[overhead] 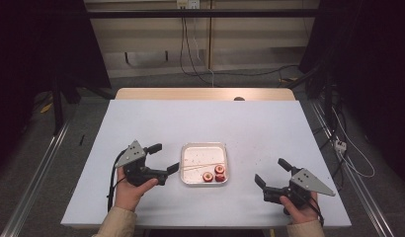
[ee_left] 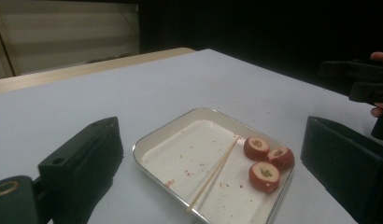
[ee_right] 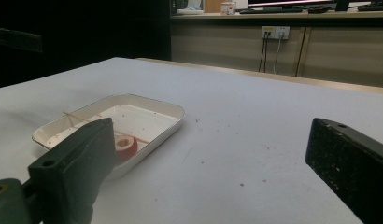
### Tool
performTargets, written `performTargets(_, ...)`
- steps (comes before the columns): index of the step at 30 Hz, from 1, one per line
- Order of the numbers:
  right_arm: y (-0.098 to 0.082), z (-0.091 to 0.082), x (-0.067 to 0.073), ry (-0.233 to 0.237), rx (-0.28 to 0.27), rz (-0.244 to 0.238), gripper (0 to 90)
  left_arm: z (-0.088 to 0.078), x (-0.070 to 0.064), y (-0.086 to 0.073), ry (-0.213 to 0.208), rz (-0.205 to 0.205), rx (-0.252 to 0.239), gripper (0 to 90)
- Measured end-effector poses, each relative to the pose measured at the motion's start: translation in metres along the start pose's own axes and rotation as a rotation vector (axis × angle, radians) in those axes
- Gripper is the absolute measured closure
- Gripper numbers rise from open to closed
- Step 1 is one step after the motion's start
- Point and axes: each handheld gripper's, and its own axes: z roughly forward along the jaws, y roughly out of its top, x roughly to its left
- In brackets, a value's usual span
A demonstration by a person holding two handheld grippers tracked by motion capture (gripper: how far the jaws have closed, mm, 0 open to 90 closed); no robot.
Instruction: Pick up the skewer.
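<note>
A small white metal tray (overhead: 200, 153) sits on the table's near middle. In its near right corner lie three red cored fruit pieces (overhead: 214, 175), and a thin wooden skewer (overhead: 198, 167) lies across it. My left gripper (overhead: 164, 158) stands open just left of the tray, nothing between its jaws. My right gripper (overhead: 272, 172) is open too, a short way right of the tray. The left gripper view shows the tray (ee_left: 147, 144), the skewer (ee_left: 213, 175) and the fruit pieces (ee_left: 265, 176). In the right gripper view the tray (ee_right: 157, 130) holds one visible fruit piece (ee_right: 125, 145).
The pale blue table (overhead: 240, 123) carries small red crumbs right of the tray. A wooden strip (overhead: 205, 94) runs along its far edge. Cables (overhead: 190, 54) hang down the back wall, with dark frames at both sides.
</note>
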Motion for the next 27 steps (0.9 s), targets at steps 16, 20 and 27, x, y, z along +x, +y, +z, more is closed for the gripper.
performTargets(16, 0.002, -0.001, 0.0, 0.019, 0.004, 0.005, 1.4, 0.021, -0.005, 0.007, -0.036, 0.013, 0.035, 7.6)
performTargets(20, 0.002, -0.001, 0.0, 0.016, 0.006, 0.006, 1.4, 0.025, -0.007, 0.009, -0.043, 0.02, 0.05, 8.6)
performTargets(27, 0.003, 0.002, 0.0, 0.017, 0.002, 0.012, 1.4, 0.032, -0.008, 0.011, -0.051, 0.021, 0.078, 13.0)
